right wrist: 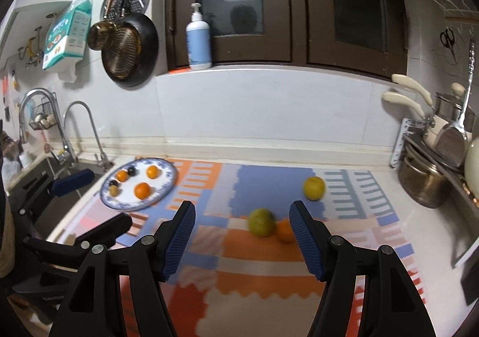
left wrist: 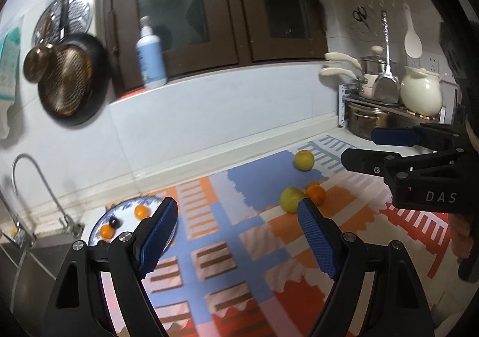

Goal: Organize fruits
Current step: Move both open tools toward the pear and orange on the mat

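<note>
While you hold both tools above the patterned mat [right wrist: 263, 250], neither has anything in it: your left gripper [left wrist: 236, 235] has its jaws spread wide with nothing between the blue pads, and your right gripper [right wrist: 242, 239] is spread just as wide, also bare. Three fruits lie loose on the mat: a yellow-green fruit [right wrist: 262, 221] touching a small orange [right wrist: 284, 230] just beside it, and a yellow fruit [right wrist: 313, 188] farther back, apart from that pair. Your right gripper hangs over the near side of the pair, the orange partly hidden behind its right finger. The blue-rimmed plate [right wrist: 167, 187] sits at the mat's left end next to the sink [right wrist: 51, 184], and it carries three small oranges [right wrist: 142, 190] plus a few dark little fruits [right wrist: 130, 170]; blur makes them hard to count, probably two or three. From the left wrist view the plate is partly behind your left finger.
</note>
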The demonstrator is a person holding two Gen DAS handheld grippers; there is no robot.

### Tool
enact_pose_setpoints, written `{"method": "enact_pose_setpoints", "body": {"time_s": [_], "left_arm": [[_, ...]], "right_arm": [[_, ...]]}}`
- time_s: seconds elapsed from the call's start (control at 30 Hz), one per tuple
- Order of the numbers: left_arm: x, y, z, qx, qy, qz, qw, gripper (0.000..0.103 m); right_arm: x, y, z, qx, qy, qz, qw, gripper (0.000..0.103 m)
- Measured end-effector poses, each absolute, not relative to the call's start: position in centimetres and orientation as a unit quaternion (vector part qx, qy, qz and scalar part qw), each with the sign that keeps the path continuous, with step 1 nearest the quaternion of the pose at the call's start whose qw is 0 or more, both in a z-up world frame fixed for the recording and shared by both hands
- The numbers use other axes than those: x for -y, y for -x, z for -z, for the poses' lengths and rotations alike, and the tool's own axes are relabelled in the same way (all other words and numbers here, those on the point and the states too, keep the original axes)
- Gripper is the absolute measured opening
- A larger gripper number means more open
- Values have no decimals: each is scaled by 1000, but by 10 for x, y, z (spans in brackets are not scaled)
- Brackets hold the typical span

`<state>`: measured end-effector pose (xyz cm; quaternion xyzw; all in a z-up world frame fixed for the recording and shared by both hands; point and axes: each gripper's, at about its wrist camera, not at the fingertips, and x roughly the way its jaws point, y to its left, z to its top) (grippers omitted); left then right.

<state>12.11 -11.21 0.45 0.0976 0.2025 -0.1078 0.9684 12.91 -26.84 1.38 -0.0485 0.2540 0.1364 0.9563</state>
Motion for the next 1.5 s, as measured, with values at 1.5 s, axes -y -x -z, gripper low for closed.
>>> {"method": "enact_pose_setpoints", "body": {"time_s": [1.5], "left_arm": [[205, -265, 101, -262, -335, 336, 840, 69]], "right_arm": [[302, -254, 112, -367, 162, -165, 901, 55]]}}
